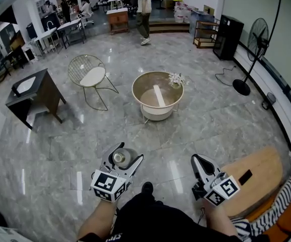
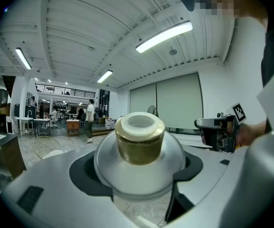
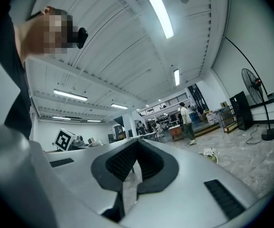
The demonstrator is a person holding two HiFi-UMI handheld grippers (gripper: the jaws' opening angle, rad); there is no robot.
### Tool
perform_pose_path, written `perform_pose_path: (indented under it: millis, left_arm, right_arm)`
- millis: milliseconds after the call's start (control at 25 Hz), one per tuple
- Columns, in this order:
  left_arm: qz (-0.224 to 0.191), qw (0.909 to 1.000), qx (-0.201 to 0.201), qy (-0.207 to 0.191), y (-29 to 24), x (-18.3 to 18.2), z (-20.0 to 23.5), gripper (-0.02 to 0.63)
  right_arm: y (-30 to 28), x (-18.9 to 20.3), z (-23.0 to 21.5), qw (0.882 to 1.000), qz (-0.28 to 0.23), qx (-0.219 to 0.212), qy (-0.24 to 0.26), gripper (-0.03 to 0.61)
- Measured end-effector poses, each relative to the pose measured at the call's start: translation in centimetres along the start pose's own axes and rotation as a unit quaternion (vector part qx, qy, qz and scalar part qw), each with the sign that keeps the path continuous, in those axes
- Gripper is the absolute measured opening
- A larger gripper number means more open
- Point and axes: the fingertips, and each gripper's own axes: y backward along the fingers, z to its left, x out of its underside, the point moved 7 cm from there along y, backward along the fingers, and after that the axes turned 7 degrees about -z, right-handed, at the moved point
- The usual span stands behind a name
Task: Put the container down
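In the head view my left gripper [image 1: 123, 158] is shut on a small round container [image 1: 119, 158], held above the floor in front of the person. The left gripper view shows the container [image 2: 139, 152] close up: a pale domed body with a gold neck and a white rim, sitting between the jaws of the left gripper [image 2: 137, 177]. To the right, my right gripper [image 1: 197, 161] is shut with nothing in it. In the right gripper view the dark pads of the right gripper [image 3: 136, 175] meet, with no object between them.
A round white coffee table [image 1: 136, 88] with a small bunch of flowers [image 1: 175, 78] stands ahead on the grey marble floor. Left of it are a wire chair [image 1: 90, 75] and a dark desk [image 1: 36, 92]. A wooden tabletop [image 1: 256, 178] lies at the right, and a floor fan [image 1: 251, 59] and a person [image 1: 144, 11] farther off.
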Motion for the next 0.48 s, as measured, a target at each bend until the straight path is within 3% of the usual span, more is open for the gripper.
perform_pose_path:
  millis: [480]
  left_arm:
    - [-0.010, 0.9999, 0.005, -0.001, -4.8, 0.3, 2.6, 0.342]
  right_arm:
    - [-3.3, 0.0, -3.8, 1.000, 0.013, 0.004, 0.003, 0.015]
